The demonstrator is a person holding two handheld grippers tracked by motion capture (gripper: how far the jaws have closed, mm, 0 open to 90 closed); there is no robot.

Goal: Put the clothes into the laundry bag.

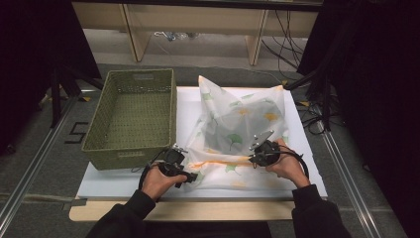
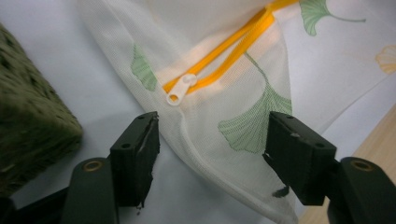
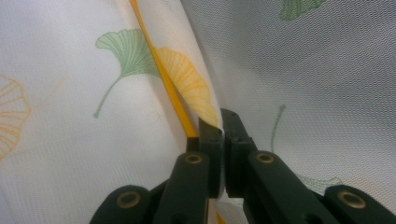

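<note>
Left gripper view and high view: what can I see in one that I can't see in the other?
The left gripper view alone makes out the white zipper pull and the left gripper standing open around the bag's corner. The high view alone takes in the right gripper, the person's sleeves and the whole table. Both share the mesh bag with its orange zipper, and the green basket.
</note>
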